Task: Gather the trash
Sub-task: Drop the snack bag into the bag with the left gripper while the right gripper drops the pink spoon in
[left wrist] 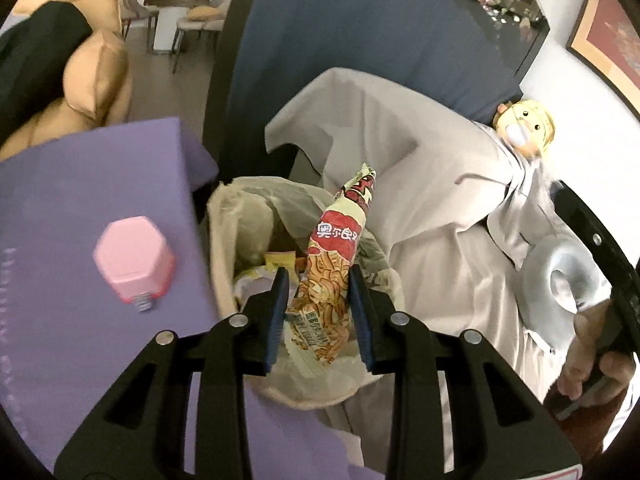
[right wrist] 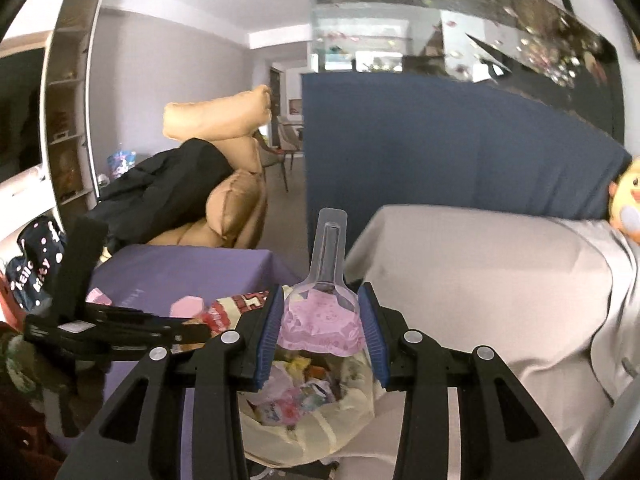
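Snack wrapper (left wrist: 328, 280) stands between our left tongs (left wrist: 320, 304), above trash bag (left wrist: 224, 240); right tongs (right wrist: 322, 328) grip clear plastic scoop (right wrist: 320, 312).

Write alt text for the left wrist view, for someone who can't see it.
The left hand-held gripper has a red and orange snack wrapper between its blue pads, above a bag-lined trash bin already holding litter. A pink bottle lies on a purple surface left of it, grey fabric on the right.
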